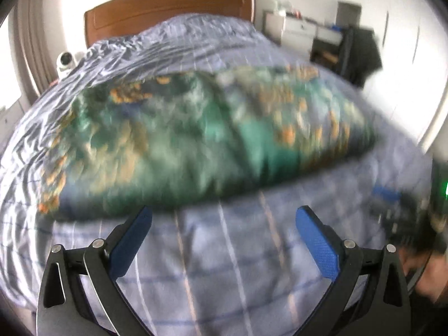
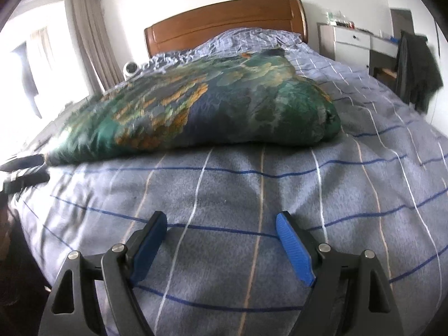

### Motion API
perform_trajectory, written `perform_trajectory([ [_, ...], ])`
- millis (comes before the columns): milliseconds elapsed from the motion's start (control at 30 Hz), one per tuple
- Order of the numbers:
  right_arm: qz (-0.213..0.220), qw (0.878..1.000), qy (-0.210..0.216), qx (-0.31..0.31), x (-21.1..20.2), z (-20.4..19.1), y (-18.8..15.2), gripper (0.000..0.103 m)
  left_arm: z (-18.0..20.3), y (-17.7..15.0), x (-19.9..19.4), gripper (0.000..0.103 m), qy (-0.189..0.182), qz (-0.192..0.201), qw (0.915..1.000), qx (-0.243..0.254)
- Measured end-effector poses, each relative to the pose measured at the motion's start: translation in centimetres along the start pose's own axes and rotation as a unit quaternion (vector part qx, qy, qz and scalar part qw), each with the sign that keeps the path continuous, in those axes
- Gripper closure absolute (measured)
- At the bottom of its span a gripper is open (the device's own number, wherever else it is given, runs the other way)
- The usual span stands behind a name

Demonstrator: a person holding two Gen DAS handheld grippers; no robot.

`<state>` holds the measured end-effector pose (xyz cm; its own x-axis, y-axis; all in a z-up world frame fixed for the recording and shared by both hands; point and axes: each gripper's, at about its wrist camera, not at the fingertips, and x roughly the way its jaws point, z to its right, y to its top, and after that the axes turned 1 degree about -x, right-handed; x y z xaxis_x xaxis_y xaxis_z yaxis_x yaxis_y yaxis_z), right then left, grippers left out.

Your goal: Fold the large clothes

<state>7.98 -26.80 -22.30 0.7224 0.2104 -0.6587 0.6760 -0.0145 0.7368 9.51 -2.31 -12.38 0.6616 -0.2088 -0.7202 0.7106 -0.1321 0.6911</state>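
Note:
A large green garment (image 1: 201, 140) with orange and teal patterning lies folded in a long bundle across the bed (image 1: 224, 266); the left wrist view is blurred. My left gripper (image 1: 224, 215) hovers open just short of its near edge, nothing between the blue pads. The same garment (image 2: 196, 112) shows sharply in the right wrist view, lying across the checked blue cover (image 2: 252, 196). My right gripper (image 2: 221, 221) stands open above bare cover, a good way in front of the garment. The right gripper (image 1: 397, 210) appears blurred at the far right of the left wrist view.
A wooden headboard (image 2: 226, 19) stands at the far end of the bed. A white round device (image 2: 131, 68) sits at the bed's far left. White drawers (image 2: 352, 42) and a dark cloth on a chair (image 2: 417, 70) are at the right. Curtains (image 2: 92, 42) hang left.

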Motion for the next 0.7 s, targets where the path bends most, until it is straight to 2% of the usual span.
perform_trajectory([
  [133, 0.025, 0.998, 0.007, 0.052, -1.8, 1.2, 1.0, 0.021, 0.5, 3.3, 1.5, 0.001, -0.014, 0.011, 0.9998, 0.008],
  [267, 0.050, 0.992, 0.025, 0.117, -2.7, 3.6, 4.3, 0.021, 2.3, 6.1, 4.5, 0.001, -0.003, 0.036, 0.9975, 0.061],
  [300, 0.050, 0.990, 0.031, 0.130, -2.4, 4.4, 5.2, 0.020, 2.9, 6.3, 5.9, 0.001, 0.000, 0.030, 0.9967, 0.076],
  [400, 0.031, 0.981, 0.060, 0.183, -0.1, 6.9, 7.3, 0.016, 4.2, 5.7, 11.0, 0.000, 0.004, -0.035, 0.9930, 0.113],
  [467, -0.001, 0.963, 0.077, 0.258, 2.6, 9.3, 7.8, 0.015, 3.8, 4.9, 11.8, 0.000, 0.002, -0.026, 0.9929, 0.116],
  [533, -0.009, 0.946, 0.085, 0.313, 4.3, 10.9, 7.5, 0.014, 3.4, 4.9, 11.5, 0.000, -0.014, -0.026, 0.9928, 0.116],
  [667, 0.001, 0.923, 0.073, 0.378, 6.2, 12.4, 7.5, 0.015, 2.4, 5.6, 10.8, 0.001, -0.029, -0.052, 0.9909, 0.121],
  [700, 0.004, 0.921, 0.071, 0.383, 6.4, 12.4, 7.6, 0.018, 2.1, 6.1, 10.3, 0.001, -0.032, -0.060, 0.9909, 0.117],
])
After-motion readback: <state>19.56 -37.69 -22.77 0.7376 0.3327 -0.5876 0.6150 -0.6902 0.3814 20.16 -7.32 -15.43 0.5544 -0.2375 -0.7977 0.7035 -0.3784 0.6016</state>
